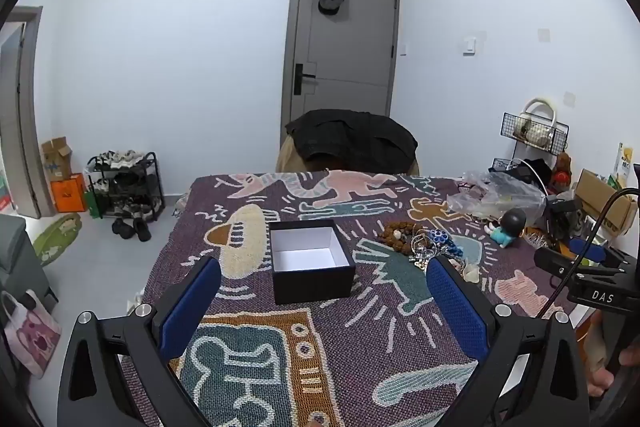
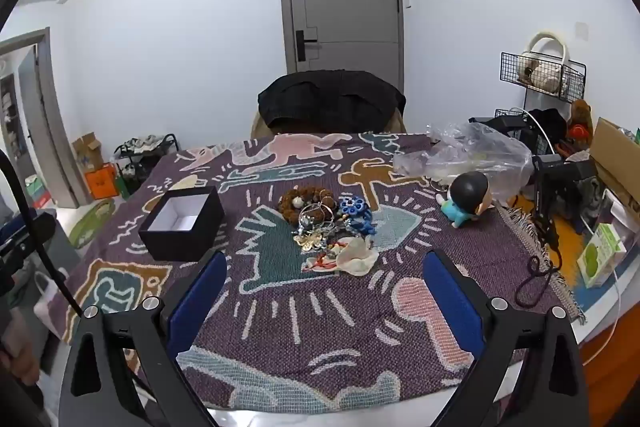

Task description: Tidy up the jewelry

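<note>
**Nothing picked yet: box empty, pile waiting**

Both my tools hang over the patterned blanket, nothing in them. Left gripper jaws wide apart, the open black box dead centre ahead, its white inside bare. Right gripper likewise spread, facing the jewelry pile mid-frame: brown bead bracelet, blue flower piece, tangled chains. I judge this the very start. Next move: lower the right tool onto one loose piece at the pile's edge without dragging neighbours.
</note>
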A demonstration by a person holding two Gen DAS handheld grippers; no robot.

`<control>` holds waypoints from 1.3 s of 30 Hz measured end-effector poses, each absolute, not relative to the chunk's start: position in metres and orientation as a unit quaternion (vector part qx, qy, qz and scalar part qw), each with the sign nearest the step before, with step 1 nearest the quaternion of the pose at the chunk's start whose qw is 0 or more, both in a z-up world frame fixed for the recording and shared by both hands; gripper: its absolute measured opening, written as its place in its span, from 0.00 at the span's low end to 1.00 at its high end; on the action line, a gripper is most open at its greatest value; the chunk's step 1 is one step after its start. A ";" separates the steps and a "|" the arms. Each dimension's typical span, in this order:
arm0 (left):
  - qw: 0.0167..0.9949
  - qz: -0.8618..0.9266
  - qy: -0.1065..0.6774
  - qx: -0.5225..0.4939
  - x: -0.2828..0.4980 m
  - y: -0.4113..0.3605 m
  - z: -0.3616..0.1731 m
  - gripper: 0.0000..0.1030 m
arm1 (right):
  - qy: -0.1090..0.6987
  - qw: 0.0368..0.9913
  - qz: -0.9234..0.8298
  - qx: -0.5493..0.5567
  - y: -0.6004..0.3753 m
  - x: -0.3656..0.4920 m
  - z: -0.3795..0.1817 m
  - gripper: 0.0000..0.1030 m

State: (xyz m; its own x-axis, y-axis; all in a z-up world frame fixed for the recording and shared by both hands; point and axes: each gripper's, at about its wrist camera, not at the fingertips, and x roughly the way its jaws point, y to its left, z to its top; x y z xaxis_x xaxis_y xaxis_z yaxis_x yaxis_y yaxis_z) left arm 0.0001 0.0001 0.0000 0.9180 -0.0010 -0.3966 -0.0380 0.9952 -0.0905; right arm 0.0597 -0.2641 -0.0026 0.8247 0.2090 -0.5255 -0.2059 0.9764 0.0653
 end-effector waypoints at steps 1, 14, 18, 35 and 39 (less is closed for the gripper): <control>0.978 0.010 0.202 -0.048 0.000 0.000 0.000 1.00 | 0.274 0.956 0.106 -0.001 -0.264 0.060 -0.002 0.96; 0.978 0.012 0.202 -0.048 0.001 -0.002 -0.001 1.00 | 0.275 0.956 0.099 -0.008 -0.261 0.061 -0.007 0.96; 0.978 0.006 0.204 -0.051 0.002 0.000 0.000 1.00 | 0.275 0.956 0.098 -0.008 -0.263 0.063 -0.007 0.96; 0.979 -0.005 0.199 -0.050 -0.002 -0.002 0.002 1.00 | 0.274 0.957 0.097 -0.009 -0.262 0.063 -0.006 0.96; 0.978 -0.005 0.201 -0.049 0.000 -0.002 0.001 1.00 | 0.275 0.957 0.095 -0.008 -0.262 0.063 -0.006 0.96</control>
